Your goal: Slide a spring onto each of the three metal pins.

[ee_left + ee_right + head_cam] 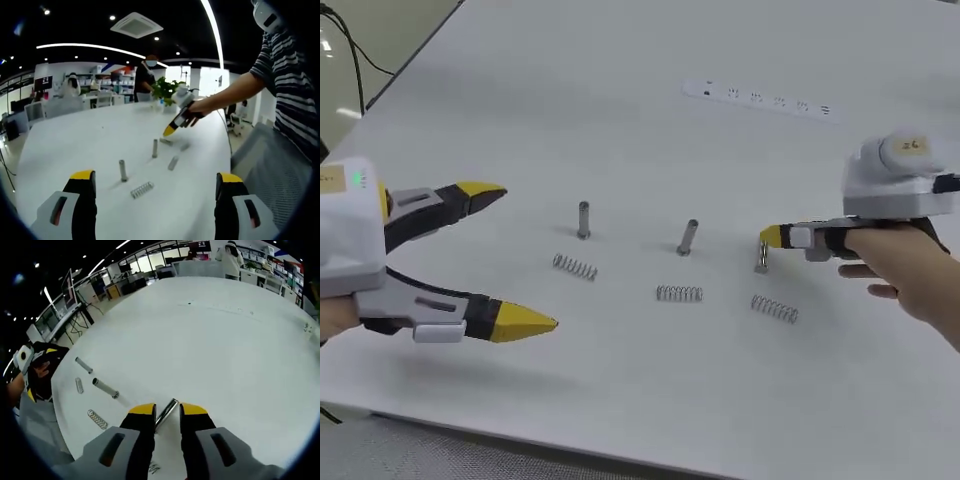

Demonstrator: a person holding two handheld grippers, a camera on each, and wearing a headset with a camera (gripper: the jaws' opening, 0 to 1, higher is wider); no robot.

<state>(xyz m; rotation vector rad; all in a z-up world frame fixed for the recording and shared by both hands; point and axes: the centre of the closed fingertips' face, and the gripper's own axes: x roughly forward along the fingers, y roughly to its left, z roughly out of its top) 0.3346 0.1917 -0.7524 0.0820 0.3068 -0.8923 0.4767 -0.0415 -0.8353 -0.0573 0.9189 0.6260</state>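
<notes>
My right gripper has its jaws drawn narrow but not pressed together. In the right gripper view the right pin stands between the yellow tips, closer to one, and a sliver of white shows between it and the other. Nothing is pinched. The right spring lies flat on the table at about 6 o'clock from that pin, near it but apart.

My left gripper is spread wide and holds nothing, hovering above the table well off at 9 o'clock from the row. From its tips the left pin stands at about 2 o'clock and the left spring lies at 3 o'clock. The middle pin stands between the other two pins, with the middle spring lying at 6 o'clock from it. Each spring lies apart from its pin.

Bare tabletop lies between my two grippers in front of the springs, and more of it beyond the pins. The near edge of the table runs along at 6 o'clock in the head view, and its left edge slants away toward 11 o'clock. A white power strip lies far off at 1 o'clock.

The surface is plain matte white. Around it is an open office with desks, ceiling lights and a green plant.
</notes>
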